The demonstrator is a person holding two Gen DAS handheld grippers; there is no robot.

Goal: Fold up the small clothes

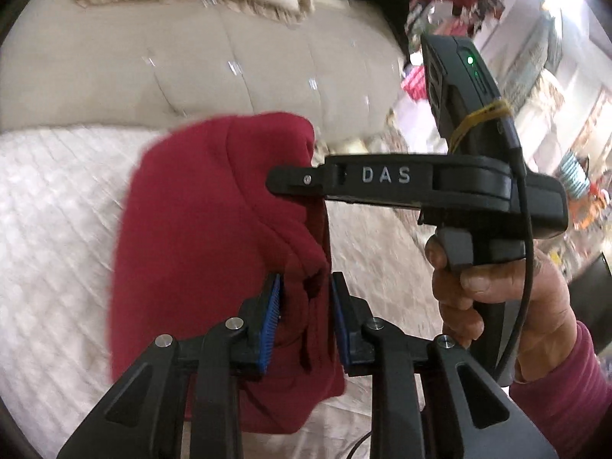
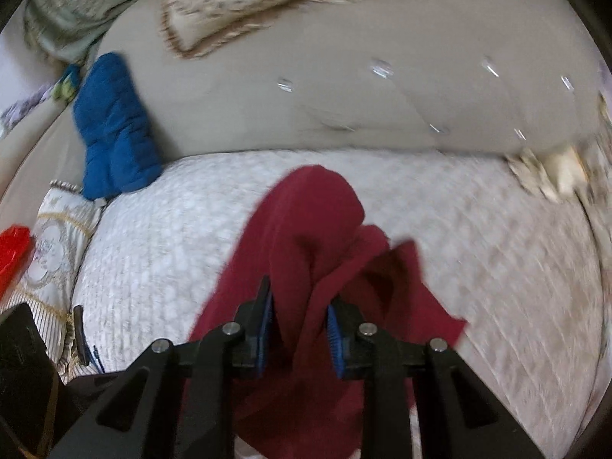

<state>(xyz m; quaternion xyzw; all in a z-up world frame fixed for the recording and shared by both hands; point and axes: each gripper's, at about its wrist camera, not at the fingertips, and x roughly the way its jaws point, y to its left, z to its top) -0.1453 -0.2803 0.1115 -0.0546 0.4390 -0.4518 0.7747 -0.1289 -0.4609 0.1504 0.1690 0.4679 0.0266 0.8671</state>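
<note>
A dark red garment [image 1: 214, 237] hangs bunched above the white quilted cover [image 1: 57, 210] of a sofa. My left gripper [image 1: 306, 298] is shut on a fold of it, cloth pinched between the blue pads [image 1: 272, 306]. The right gripper shows in the left wrist view [image 1: 283, 181] from the side, its tip at the garment's upper right edge. In the right wrist view my right gripper [image 2: 300, 306] is shut on the same red garment [image 2: 306, 229], which drapes down over the white cover [image 2: 153, 248].
A beige sofa back [image 2: 382, 114] rises behind the cover, with a fringed cushion [image 2: 267, 4] on top. A blue folded cloth [image 2: 114, 126] leans at the left. A patterned cushion [image 2: 57, 248] and a red object [image 2: 13, 252] lie at the far left.
</note>
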